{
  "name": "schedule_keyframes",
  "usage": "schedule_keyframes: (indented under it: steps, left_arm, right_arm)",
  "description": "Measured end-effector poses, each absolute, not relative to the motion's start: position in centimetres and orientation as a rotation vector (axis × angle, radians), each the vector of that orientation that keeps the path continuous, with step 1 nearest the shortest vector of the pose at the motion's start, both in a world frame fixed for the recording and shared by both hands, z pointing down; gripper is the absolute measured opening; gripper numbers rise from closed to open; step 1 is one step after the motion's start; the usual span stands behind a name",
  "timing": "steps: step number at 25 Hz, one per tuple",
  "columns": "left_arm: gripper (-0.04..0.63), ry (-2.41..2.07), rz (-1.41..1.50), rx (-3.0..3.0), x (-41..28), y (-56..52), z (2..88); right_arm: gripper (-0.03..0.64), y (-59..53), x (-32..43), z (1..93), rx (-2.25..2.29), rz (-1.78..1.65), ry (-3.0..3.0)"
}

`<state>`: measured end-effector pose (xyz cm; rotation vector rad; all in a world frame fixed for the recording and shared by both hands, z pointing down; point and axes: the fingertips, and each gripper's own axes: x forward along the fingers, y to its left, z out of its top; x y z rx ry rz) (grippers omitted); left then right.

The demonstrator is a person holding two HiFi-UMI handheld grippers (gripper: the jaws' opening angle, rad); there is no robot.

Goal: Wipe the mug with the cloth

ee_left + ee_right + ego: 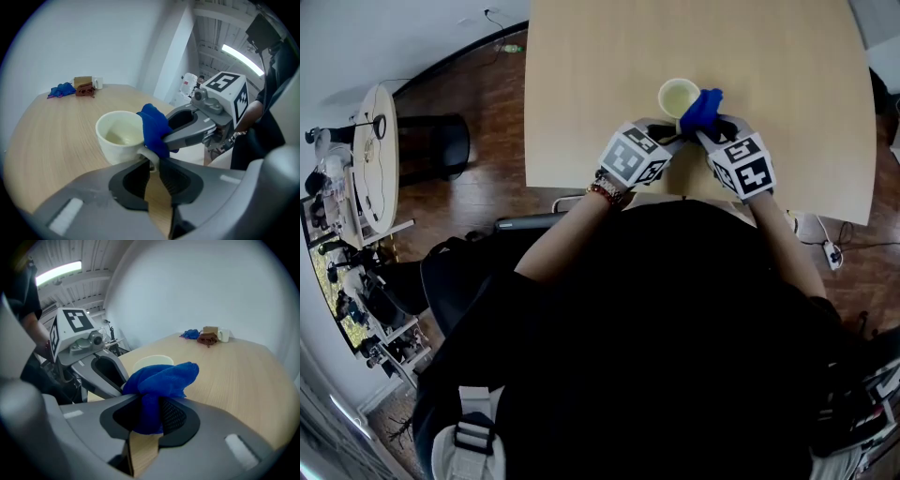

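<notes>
A cream mug (678,96) stands on the pale wooden table (581,84) near its front edge. From the near side, my left gripper (151,164) is shut on the mug's handle (149,155). The mug (119,135) is upright and looks empty. My right gripper (150,411) is shut on a bunched blue cloth (161,378). The cloth (154,125) rests against the mug's rim on the handle side. In the head view both grippers meet just below the mug, left gripper (671,139) and right gripper (703,131), with the cloth (701,109) between them.
At the table's far end lie another blue cloth (62,90), a brown object (84,88) and a small white cup (97,83). The table's front edge runs just before the person. A round side table (375,159) and a dark stool (431,145) stand on the floor to the left.
</notes>
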<state>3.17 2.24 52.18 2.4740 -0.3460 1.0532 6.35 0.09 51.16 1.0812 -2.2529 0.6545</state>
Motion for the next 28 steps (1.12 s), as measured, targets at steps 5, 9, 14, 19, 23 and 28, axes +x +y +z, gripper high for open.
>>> schedule_keyframes:
  steps: [5, 9, 14, 19, 23, 28]
  left_arm:
    - [0.072, -0.360, 1.057, 2.480, 3.0, 1.8, 52.2]
    - [0.075, -0.384, 1.044, 2.497, 2.6, 1.3, 52.0]
    - [0.078, -0.420, 0.993, 2.555, 2.1, 1.3, 52.0]
    - [0.088, -0.446, 0.877, 2.598, 0.8, 1.2, 51.8]
    - [0.095, -0.477, 0.815, 2.590, -1.7, 1.2, 51.1]
    - [0.083, -0.631, 0.740, 2.642, -4.9, -0.1, 47.8]
  right_arm:
    - [0.109, -0.6, 6.2, 55.0, 1.127, 0.757, -2.155]
    - [0.109, -0.8, 5.5, 55.8, 1.087, 0.712, -2.116]
    - [0.147, -0.5, 7.4, 56.0, 1.112, 0.596, -2.009]
    - [0.287, 0.7, 9.3, 55.6, 1.104, 0.581, -2.013]
    - [0.316, 0.2, 11.7, 50.5, 1.239, 0.577, -2.106]
    - [0.309, -2.5, 17.4, 38.8, 1.650, 0.322, -2.252]
